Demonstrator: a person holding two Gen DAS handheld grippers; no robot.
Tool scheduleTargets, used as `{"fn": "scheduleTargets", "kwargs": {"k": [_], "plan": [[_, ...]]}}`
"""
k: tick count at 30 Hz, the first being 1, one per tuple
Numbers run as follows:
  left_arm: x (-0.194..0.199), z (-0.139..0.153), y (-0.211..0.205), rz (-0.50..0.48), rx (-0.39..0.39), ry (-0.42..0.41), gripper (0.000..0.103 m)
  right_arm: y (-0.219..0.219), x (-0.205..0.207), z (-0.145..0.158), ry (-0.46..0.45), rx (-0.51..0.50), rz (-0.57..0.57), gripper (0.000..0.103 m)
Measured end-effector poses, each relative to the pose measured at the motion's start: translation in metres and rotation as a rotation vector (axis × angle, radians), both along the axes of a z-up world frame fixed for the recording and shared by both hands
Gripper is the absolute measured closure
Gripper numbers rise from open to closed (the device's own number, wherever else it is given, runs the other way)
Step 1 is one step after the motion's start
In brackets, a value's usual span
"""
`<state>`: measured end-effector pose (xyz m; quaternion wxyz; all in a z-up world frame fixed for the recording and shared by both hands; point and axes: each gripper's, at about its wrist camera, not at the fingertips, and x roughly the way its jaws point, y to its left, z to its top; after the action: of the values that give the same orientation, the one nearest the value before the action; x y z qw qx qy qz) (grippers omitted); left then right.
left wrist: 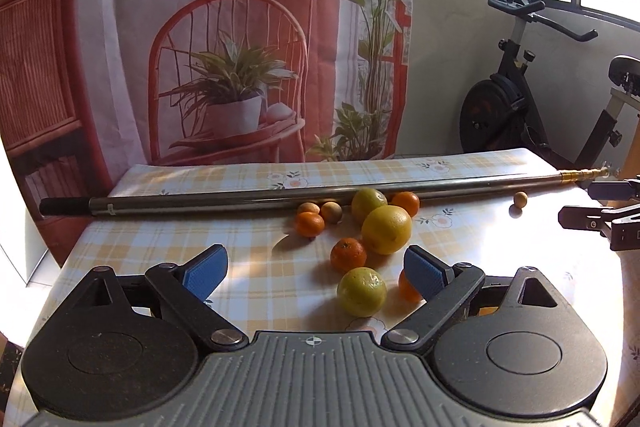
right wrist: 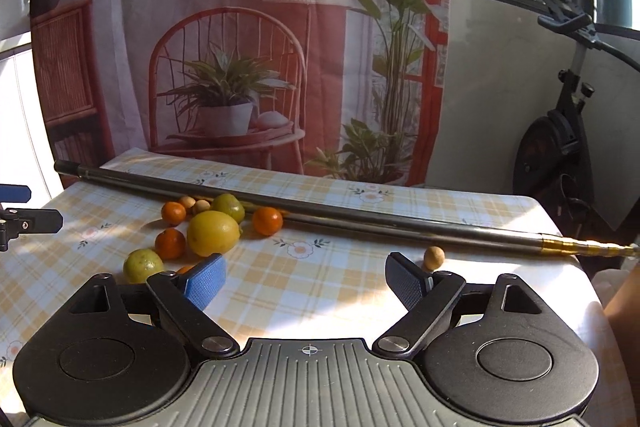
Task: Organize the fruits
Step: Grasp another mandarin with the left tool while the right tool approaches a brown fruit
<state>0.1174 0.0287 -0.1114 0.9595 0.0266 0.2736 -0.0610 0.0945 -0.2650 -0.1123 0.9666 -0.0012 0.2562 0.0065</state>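
Your left tongs [left wrist: 316,271], spread wide and empty, sit nearest the fruit pile [left wrist: 360,243] just ahead and slightly right on the worktop [left wrist: 160,247], while your right tongs [right wrist: 306,283], also spread, have it off to their left.

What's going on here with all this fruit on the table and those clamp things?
A person holds two hand grippers over a checked tablecloth, about to sort fruit. Both the left gripper and right gripper are open and empty. A big lemon, small oranges and greenish citrus sit clustered beside a long metal pole; one small brown fruit lies apart.
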Motion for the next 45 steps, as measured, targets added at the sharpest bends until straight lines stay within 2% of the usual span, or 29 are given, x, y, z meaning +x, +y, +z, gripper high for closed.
{"fn": "scheduleTargets", "kwargs": {"k": [7,11,14,23,26,30,32,38,42,45], "plan": [[0.013,-0.001,0.005,0.017,-0.028,-0.014,0.007,-0.017,0.018,-0.003,-0.001,0.001,-0.004,0.016],[0.024,-0.002,0.01,-0.01,-0.067,-0.01,0.007,-0.022,0.028,-0.008,0.012,0.018,-0.001,0.016],[0.033,-0.007,0.013,-0.043,-0.114,0.013,0.007,-0.025,0.036,-0.013,0.022,0.021,-0.002,0.016],[0.06,-0.023,0.016,-0.057,-0.149,0.097,0.01,-0.032,0.051,-0.026,0.04,0.033,0.022,0.016],[0.066,-0.031,0.012,-0.085,-0.136,0.127,0.021,-0.034,0.053,-0.029,0.042,0.05,0.016,0.016],[0.069,-0.039,0.002,-0.097,-0.078,0.137,0.023,-0.039,0.056,-0.033,0.043,0.064,-0.013,0.016],[0.074,-0.041,0.003,-0.101,-0.089,0.144,0.025,-0.042,0.057,-0.035,0.046,0.079,-0.014,0.016],[0.098,-0.042,0.014,-0.037,-0.159,0.168,0.048,-0.044,0.058,-0.041,0.055,0.084,-0.015,0.017],[0.117,-0.042,0.018,-0.01,-0.192,0.165,0.049,-0.047,0.059,-0.043,0.059,0.11,-0.027,0.017],[0.133,-0.047,0.015,0.001,-0.183,0.167,0.049,-0.048,0.061,-0.047,0.066,0.124,-0.032,0.017]]}}
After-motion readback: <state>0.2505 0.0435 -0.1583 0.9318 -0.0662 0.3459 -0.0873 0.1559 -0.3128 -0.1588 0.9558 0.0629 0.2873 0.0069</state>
